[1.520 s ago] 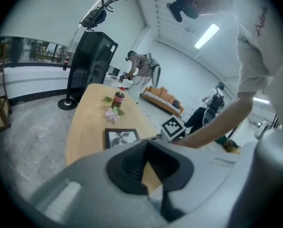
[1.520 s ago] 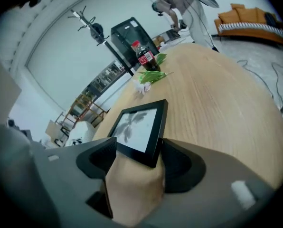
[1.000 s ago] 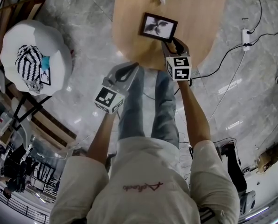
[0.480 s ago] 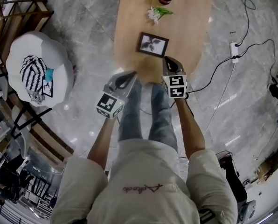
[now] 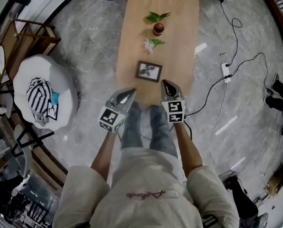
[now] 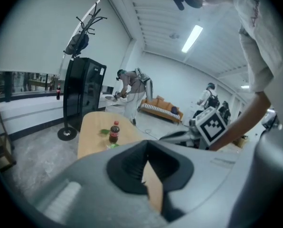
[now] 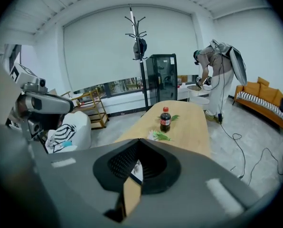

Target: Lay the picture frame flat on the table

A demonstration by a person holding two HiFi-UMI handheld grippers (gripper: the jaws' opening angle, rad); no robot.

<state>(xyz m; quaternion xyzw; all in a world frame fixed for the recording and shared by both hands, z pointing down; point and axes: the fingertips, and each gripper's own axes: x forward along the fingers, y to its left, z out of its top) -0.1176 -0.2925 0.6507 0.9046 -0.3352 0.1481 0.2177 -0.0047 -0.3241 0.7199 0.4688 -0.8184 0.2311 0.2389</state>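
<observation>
One picture frame [image 5: 148, 71] lies flat beyond left gripper [image 5: 132, 90], right gripper [image 5: 165, 83]; untouched.

We logged a cola bottle [image 5: 158, 29]; green leaves [image 5: 156, 16] just beyond it; a white flower sprig [image 5: 151, 42] just nearer than it; a white armchair [image 5: 65, 84] bearing a striped cushion [image 5: 38, 94], well to its left; a power strip [image 5: 223, 70] on the floor to its right; a coat stand [image 7: 140, 42] and a black cabinet [image 7: 161, 77] far behind it.
</observation>
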